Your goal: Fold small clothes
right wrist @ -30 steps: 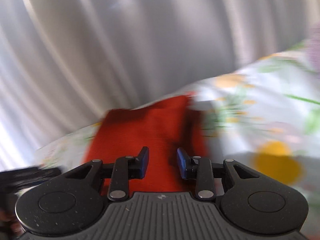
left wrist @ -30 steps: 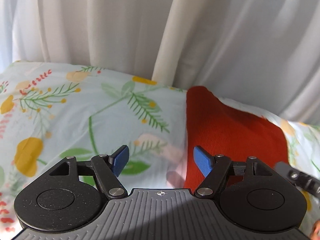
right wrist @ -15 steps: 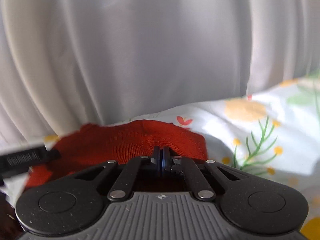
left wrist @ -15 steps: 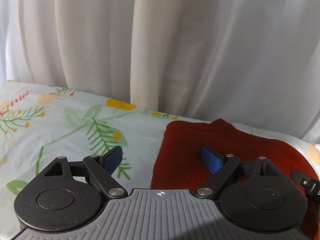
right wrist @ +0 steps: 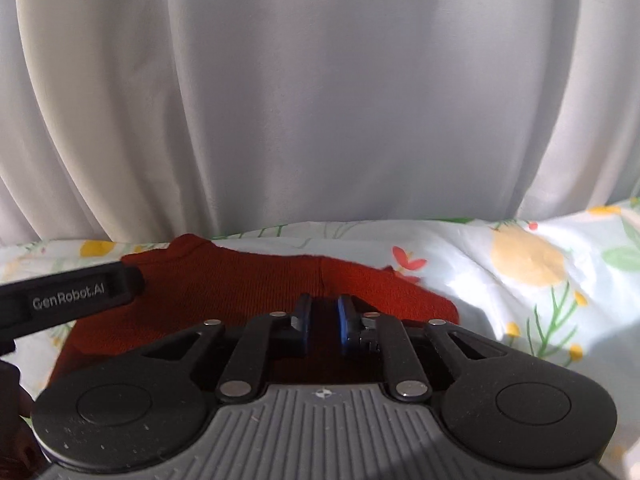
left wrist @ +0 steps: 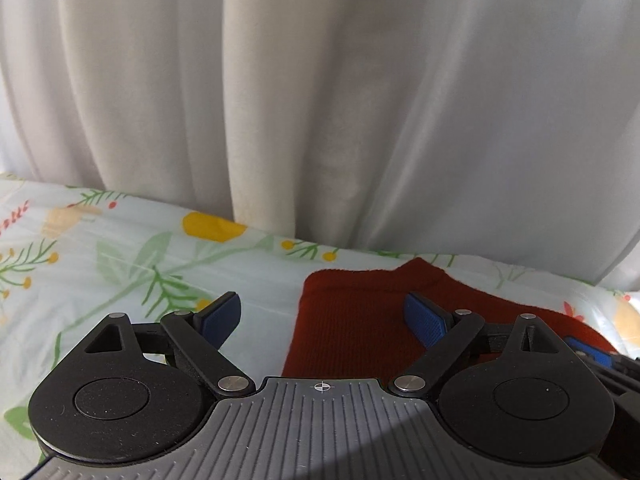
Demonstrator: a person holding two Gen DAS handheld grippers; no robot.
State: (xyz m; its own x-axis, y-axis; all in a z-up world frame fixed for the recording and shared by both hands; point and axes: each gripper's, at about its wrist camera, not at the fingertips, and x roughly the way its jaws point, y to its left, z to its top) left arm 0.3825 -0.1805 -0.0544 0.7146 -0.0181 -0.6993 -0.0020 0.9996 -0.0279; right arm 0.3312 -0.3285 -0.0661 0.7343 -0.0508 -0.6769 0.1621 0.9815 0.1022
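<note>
A folded red knit garment [left wrist: 352, 332] [right wrist: 240, 280] lies on the floral bed sheet [left wrist: 132, 268], close to the curtain. My left gripper [left wrist: 322, 312] is wide open over the garment's left edge. Its left pad hangs above the sheet and its right pad above the red cloth, and nothing is held. My right gripper [right wrist: 322, 314] sits low over the garment's right part. Its jaws are opening, with a narrow gap between the pads and red cloth showing in that gap. One black finger of the left gripper [right wrist: 72, 296] shows at the left of the right wrist view.
A white curtain [left wrist: 320, 100] [right wrist: 320, 100] hangs right behind the bed's far edge. The floral sheet [right wrist: 528, 280] spreads out to the left and right of the garment.
Both grippers came forward toward the curtain and down onto the garment. The left jaws spread wider. The right jaws shut completely half a second ago and have now parted a little.
</note>
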